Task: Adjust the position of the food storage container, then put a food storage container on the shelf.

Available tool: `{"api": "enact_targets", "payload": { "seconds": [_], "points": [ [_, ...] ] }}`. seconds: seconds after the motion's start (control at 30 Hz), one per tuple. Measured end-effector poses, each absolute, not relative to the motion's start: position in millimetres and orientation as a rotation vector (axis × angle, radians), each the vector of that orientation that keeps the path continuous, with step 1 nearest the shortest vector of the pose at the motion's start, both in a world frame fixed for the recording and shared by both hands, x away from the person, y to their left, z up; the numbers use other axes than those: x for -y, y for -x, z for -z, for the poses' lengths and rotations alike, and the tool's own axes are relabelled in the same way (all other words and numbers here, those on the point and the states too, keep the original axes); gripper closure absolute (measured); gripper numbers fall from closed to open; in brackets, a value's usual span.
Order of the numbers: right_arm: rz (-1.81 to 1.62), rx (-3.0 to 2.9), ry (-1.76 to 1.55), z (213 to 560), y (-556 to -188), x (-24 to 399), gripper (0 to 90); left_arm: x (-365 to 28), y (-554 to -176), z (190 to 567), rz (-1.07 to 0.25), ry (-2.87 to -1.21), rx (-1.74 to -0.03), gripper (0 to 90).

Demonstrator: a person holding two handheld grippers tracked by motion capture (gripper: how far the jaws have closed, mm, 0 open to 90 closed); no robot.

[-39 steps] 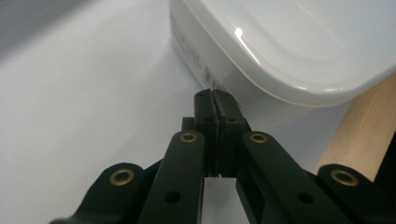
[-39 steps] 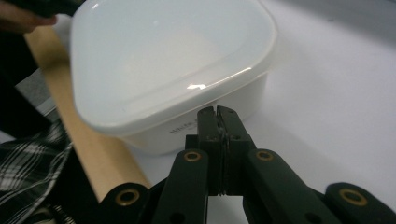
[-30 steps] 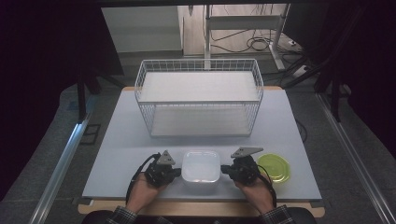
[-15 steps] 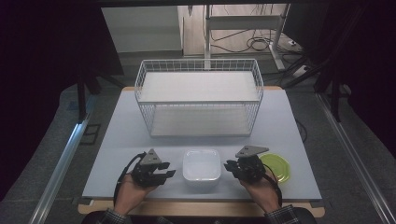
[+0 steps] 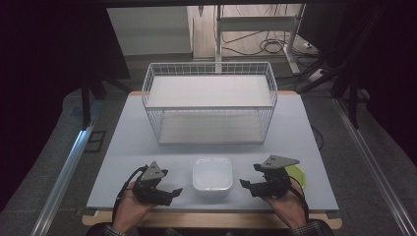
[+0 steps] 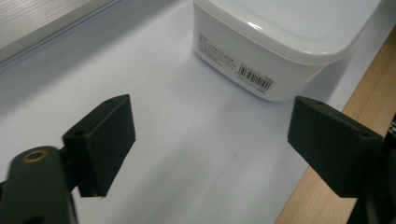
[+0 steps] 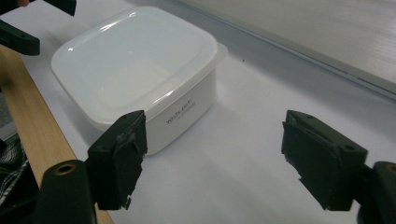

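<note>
A white square plastic container point(image 5: 212, 173) sits near the table's front edge, open side up, between my two hands. It shows in the left gripper view point(image 6: 275, 42) and the right gripper view point(image 7: 140, 70) too. My left gripper point(image 5: 173, 192) is a short way to its left, my right gripper point(image 5: 246, 184) a short way to its right, and both point inward at it. Both have just been opening, and their jaws stand wide with only bare table between them point(image 6: 210, 144) point(image 7: 212, 158). Neither touches the container.
A white wire basket point(image 5: 210, 105) stands on the pale table point(image 5: 295, 128) behind the container. A yellow-green lid point(image 5: 299, 175) lies at the front right, partly under my right hand. The wooden front edge point(image 7: 32, 135) is close to both hands.
Both grippers have let go of the container's sides and drawn apart, the left one leftward and the right one rightward. Their jaws have opened. The container has stayed in place.
</note>
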State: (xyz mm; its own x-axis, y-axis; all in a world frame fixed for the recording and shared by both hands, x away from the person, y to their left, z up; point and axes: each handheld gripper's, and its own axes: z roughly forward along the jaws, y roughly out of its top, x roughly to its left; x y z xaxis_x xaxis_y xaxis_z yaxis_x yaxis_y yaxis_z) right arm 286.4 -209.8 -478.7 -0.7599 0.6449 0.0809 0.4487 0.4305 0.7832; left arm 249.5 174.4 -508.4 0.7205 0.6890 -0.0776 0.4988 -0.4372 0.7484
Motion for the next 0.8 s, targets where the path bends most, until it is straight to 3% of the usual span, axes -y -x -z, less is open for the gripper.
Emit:
{"api": "enact_targets", "payload": {
  "seconds": [0.23,0.43,0.8],
  "points": [
    [-1.218,-2.473,-0.959,483,-286,204,15.1,-173,-252,509,-0.3,-2.12,-0.899,9.9],
    [-1.215,-2.473,-0.955,487,-286,199,9.3,-169,-252,510,-0.372,-2.117,-0.857,6.9],
    [-1.191,-2.576,-0.996,485,-291,181,6.7,-145,-272,502,-0.212,-2.123,-0.886,3.5]
  ]
}}
